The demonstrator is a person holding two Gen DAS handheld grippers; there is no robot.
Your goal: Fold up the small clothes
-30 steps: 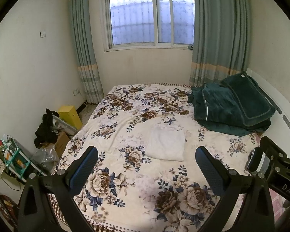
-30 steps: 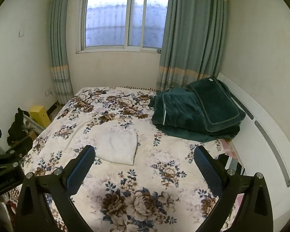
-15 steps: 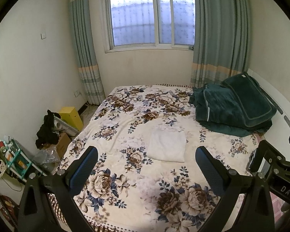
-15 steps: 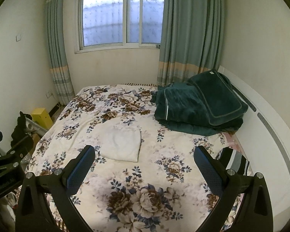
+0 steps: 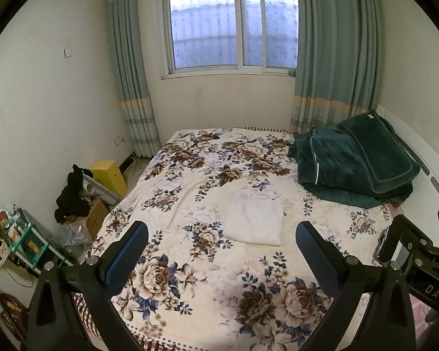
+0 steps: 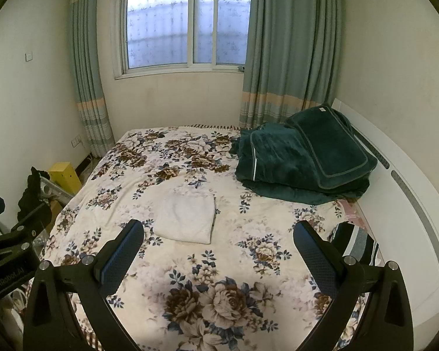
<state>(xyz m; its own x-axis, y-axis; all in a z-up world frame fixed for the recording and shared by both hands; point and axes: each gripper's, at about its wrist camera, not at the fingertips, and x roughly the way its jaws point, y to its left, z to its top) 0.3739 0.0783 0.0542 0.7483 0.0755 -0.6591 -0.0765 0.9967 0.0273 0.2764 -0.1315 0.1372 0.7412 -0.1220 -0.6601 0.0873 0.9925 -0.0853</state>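
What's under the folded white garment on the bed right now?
The white garment lies flat on the floral bedspread, whose pattern shows all round it. Anything between its folded layers or directly beneath is covered, so I cannot tell.

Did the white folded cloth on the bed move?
No. The white folded cloth lies on the same flowers of the floral blanket, left of the green quilt; only the cameras shifted.

Left gripper (image 5: 221, 237) and right gripper (image 6: 218, 235), both wide apart, empty

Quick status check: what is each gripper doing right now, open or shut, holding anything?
Left gripper: open, holding nothing, above the bed.
Right gripper: open, holding nothing, above the bed.
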